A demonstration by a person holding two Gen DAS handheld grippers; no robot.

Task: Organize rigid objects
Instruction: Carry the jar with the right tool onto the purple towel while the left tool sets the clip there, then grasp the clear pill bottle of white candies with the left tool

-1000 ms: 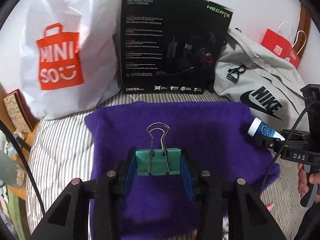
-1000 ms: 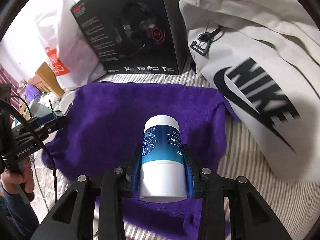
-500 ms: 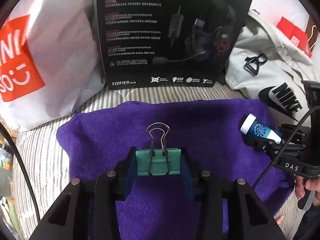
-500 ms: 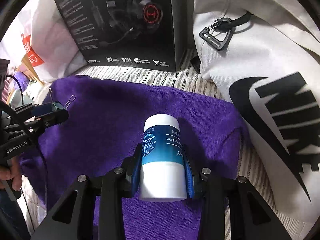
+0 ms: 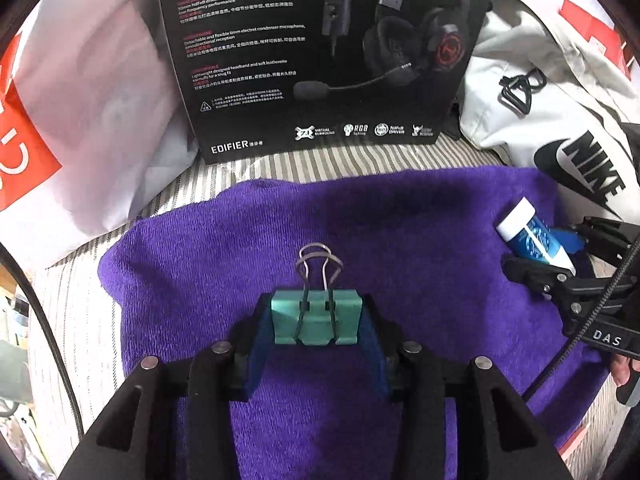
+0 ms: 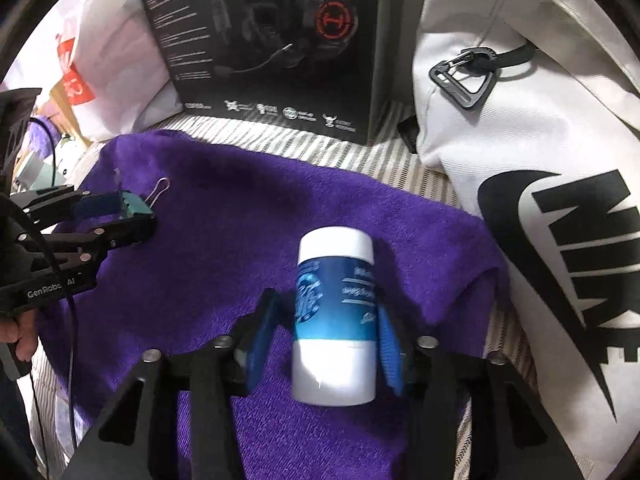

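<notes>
1. Against the frame of one second ago, the headset box (image 5: 320,56) is seen larger and closer in both views, and more of the purple towel (image 5: 420,216) lies beneath the tools.
2. The right gripper (image 6: 326,336) was clamped on the balm tube (image 6: 334,316) earlier; its blue pads are now seen spread apart, with a gap on each side, so the tube is released. The tube lies between the pads over the towel's right part; whether it rests on the cloth cannot be told.
3. The left gripper (image 5: 314,320) remains clenched on the teal binder clip (image 5: 314,316), held just above the towel's middle, wire handles pointing forward.
4. Counted: one binder clip, one balm tube, one towel, one headset box, two grippers, one white Nike bag (image 6: 540,184), one white shopping bag (image 5: 80,92) with an orange panel.
5. The shopping bag's logo is cut off at the left edge in the left wrist view. The tube's print is blurred. Only fingertips (image 5: 622,372) of the right hand are seen at the frame edge.
</notes>
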